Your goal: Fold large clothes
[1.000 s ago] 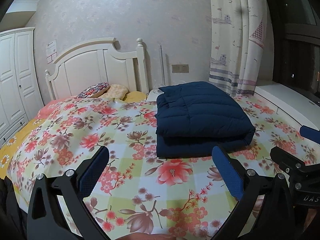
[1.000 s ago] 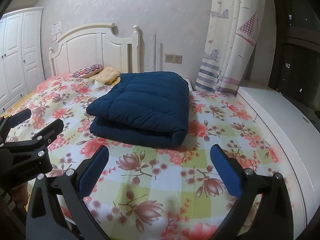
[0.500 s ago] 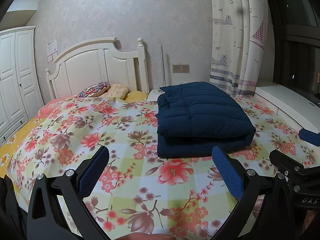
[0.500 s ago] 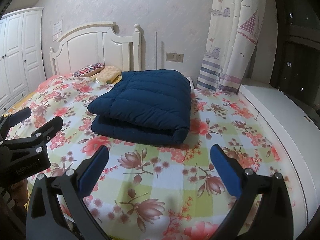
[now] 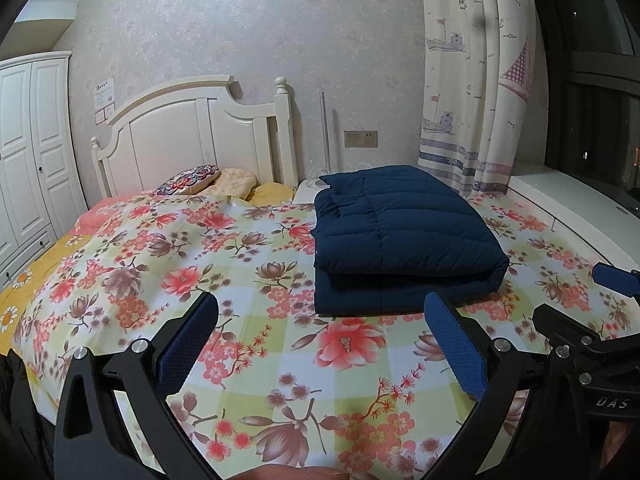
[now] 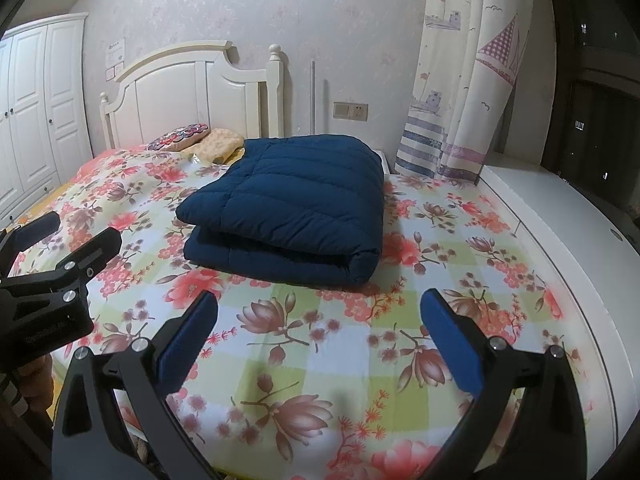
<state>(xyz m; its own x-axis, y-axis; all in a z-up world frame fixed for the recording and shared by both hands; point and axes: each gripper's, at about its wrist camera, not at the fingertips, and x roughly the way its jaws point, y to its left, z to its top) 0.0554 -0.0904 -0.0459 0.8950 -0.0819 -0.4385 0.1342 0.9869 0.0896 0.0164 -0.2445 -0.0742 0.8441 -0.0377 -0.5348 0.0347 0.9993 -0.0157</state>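
Floral-sheeted bed (image 5: 240, 280), folded navy quilted coat (image 5: 400, 236) laid on it, left tongs (image 5: 320, 340) and right tongs (image 6: 318, 332) held apart, nothing gripped.

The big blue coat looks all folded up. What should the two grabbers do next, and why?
Probably just draw both back a little and stop. The navy coat already lies doubled over on the flowered bedspread, while the left gripper and right gripper are open, empty and short of it.

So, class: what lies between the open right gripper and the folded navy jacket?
Only bare floral bedsheet separates the right gripper from the navy jacket; the right wrist view shows it.
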